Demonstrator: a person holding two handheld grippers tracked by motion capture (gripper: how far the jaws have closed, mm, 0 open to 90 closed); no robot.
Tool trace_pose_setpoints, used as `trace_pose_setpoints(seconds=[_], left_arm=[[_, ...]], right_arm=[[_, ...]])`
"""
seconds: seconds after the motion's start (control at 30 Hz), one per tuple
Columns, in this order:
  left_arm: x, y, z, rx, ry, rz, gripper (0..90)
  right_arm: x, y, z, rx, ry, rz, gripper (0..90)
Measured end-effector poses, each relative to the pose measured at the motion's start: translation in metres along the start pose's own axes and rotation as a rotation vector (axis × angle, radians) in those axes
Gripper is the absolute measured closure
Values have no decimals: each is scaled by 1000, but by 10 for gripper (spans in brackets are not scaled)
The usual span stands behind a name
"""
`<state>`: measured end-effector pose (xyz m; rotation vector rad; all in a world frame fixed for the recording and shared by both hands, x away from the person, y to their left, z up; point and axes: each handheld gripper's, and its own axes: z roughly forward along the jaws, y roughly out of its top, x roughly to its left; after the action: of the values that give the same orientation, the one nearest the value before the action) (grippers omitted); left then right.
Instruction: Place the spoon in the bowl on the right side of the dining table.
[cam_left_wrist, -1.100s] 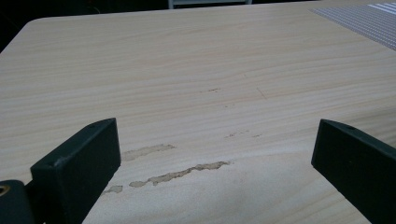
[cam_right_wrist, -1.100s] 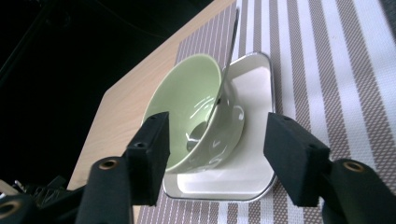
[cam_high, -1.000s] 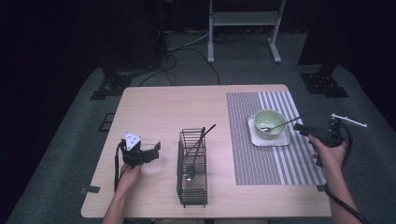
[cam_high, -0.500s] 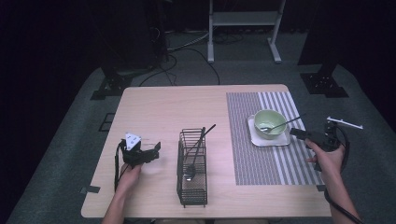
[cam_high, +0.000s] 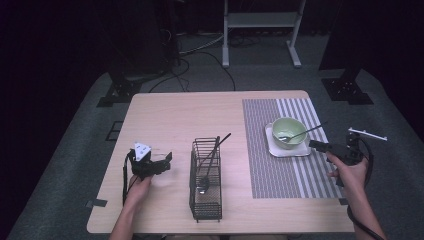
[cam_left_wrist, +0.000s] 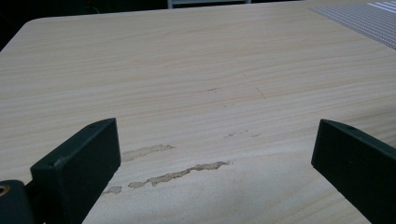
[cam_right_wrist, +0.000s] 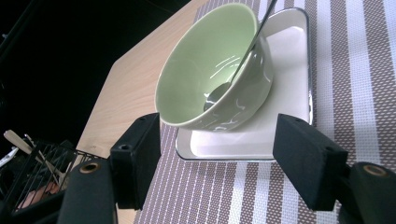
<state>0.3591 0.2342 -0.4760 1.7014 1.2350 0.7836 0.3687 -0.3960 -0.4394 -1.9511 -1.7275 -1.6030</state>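
Item 1, right tool (cam_high: 320, 145): held in the person's right hand (cam_high: 350, 167) at the right edge of the table (cam_high: 200, 115), over the striped placemat (cam_high: 280, 175). Jaws spread wide, nothing between them. In the right gripper view (cam_right_wrist: 217, 154) the jaws frame the near side of the bowl without touching it.

Item 2, green bowl (cam_high: 288, 132): pale green, upright, standing on a white square tray (cam_high: 272, 147) that lies on the placemat. In the right gripper view the bowl (cam_right_wrist: 196, 70) appears tilted because of the camera's turn; the tray (cam_right_wrist: 289, 70) shows beneath it.

Item 3, spoon (cam_high: 300, 133): metal, its scoop resting in the bottom of the bowl, its handle leaning over the rim toward the right tool. Seen also in the right gripper view (cam_right_wrist: 243, 60).

Item 4, left tool (cam_high: 162, 162): held in the person's left hand (cam_high: 142, 180) near the left front of the table, grey plate on top. Jaws wide apart, empty. The left gripper view (cam_left_wrist: 212, 154) shows bare wood with a few scuff marks (cam_left_wrist: 177, 172) between the jaws.

Item 5, wire basket (cam_high: 206, 200): black, standing on the table between the two tools, nearer the left one. It holds a dark-handled utensil (cam_high: 215, 155) leaning out over its far rim.
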Motion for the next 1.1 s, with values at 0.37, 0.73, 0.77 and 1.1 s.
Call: trace_pose_setpoints(seconds=[0.37,0.73,0.77,1.1], left_arm=[[0,0,0,-2,-1,-2,3],[0,0,0,-2,0,-1,3],[0,0,0,-1,-1,-1,3],[0,0,0,-1,-1,0,4]], right_arm=[[4,-7,2,14,5,-12,309],[9,-12,4,33,19,-30,309],[10,-13,5,35,19,-34,309],[15,-18,5,43,24,-48,309]])
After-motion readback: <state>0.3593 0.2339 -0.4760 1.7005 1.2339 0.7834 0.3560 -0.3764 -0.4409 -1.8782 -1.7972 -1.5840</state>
